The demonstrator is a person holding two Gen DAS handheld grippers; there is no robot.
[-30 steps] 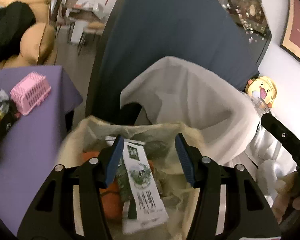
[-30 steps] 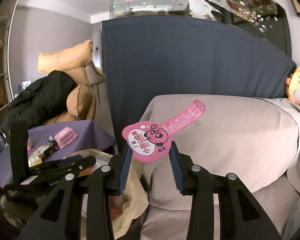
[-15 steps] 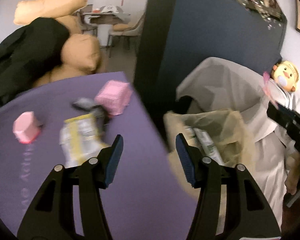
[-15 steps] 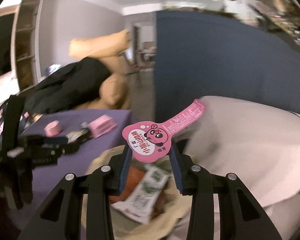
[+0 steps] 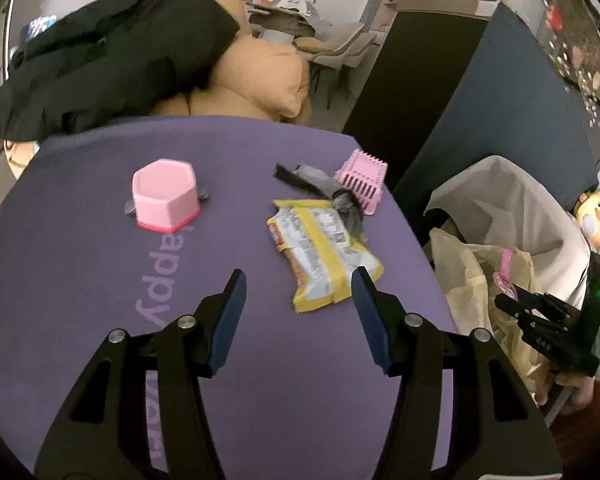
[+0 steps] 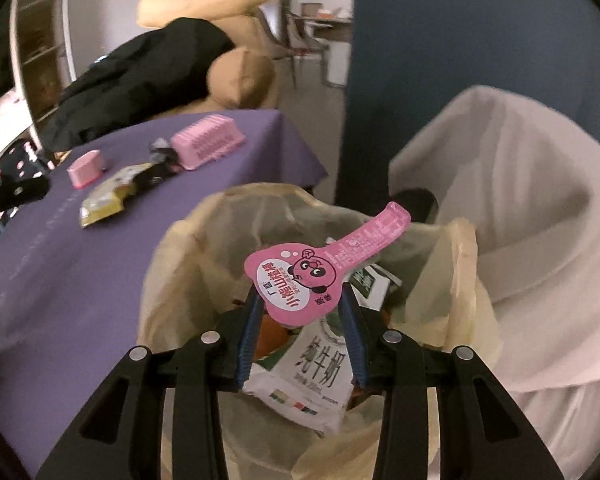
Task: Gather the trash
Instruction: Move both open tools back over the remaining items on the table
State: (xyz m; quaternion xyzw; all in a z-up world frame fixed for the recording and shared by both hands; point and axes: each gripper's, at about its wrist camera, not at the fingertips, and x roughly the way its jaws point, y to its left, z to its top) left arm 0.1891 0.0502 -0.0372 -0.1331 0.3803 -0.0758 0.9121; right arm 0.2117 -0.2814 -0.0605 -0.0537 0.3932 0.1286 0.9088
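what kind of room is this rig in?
Most likely a home living room: a tan sofa with a black coat thrown over it, a low table under a purple cloth, and dining chairs further back.

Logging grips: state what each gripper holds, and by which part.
Right gripper pinches the pink wrapper by its wide round end, over the trash bag. Left gripper holds nothing.

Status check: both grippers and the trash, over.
Right gripper shut on pink wrapper, over trash bag. Left gripper open, empty, above yellow wrapper. Nothing in the way.
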